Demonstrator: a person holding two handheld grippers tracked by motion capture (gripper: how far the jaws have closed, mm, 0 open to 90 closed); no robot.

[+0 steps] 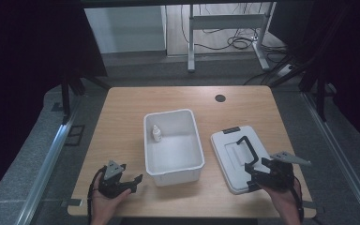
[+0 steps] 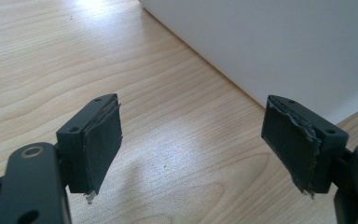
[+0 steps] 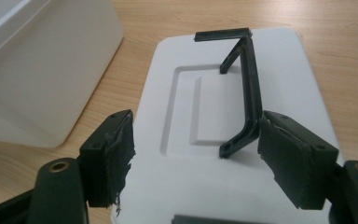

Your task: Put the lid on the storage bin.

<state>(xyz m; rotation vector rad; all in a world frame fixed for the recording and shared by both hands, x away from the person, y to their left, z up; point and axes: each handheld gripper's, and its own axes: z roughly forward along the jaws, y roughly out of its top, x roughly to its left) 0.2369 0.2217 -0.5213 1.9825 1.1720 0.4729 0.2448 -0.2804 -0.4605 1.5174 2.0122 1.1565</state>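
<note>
A white open bin [image 1: 173, 161] stands mid-table with a small white bottle [image 1: 156, 134] inside near its far left wall. Its white lid [image 1: 232, 161] lies flat to the right, black handle [image 1: 246, 146] raised. My left gripper [image 1: 130, 177] rests open near the front left, jaws pointing toward the bin's near corner [image 2: 279, 51], nothing between them. My right gripper [image 1: 258, 168] hovers open over the lid's near end. In the right gripper view the lid [image 3: 200, 107] fills the gap and the handle [image 3: 249, 100] stands just inside the right pad [image 3: 289, 158].
The wooden table [image 1: 122, 122] has a dark round grommet [image 1: 220, 98] at the back. Metal rails [image 1: 47, 159] run along both sides on grey floor. A desk frame with cables [image 1: 225, 33] stands beyond the far edge.
</note>
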